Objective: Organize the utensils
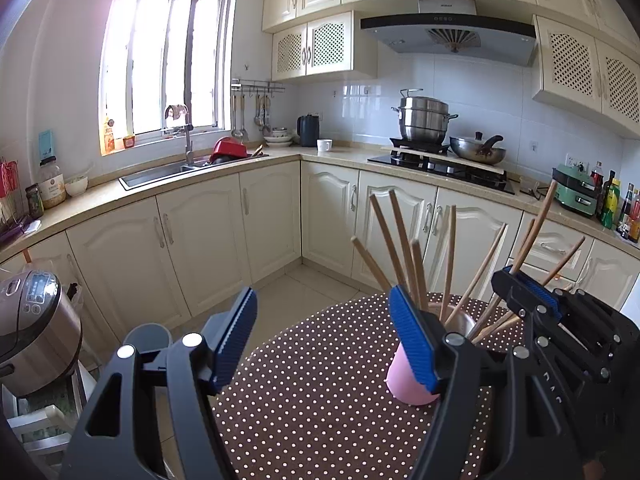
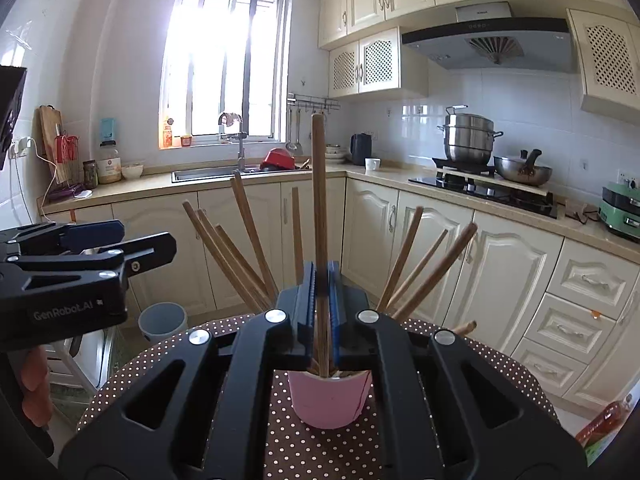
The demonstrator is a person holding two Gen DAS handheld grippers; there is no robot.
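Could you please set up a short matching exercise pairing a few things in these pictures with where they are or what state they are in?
Things:
1. right gripper
2. left gripper
3. pink cup
4. steel steamer pot

States or places:
A. on the stove
B. on the polka-dot tablecloth, full of chopsticks
C. open, nothing between its fingers
D. shut on an upright chopstick

Pairs: 1-D, 2-C, 3-B, 4-A
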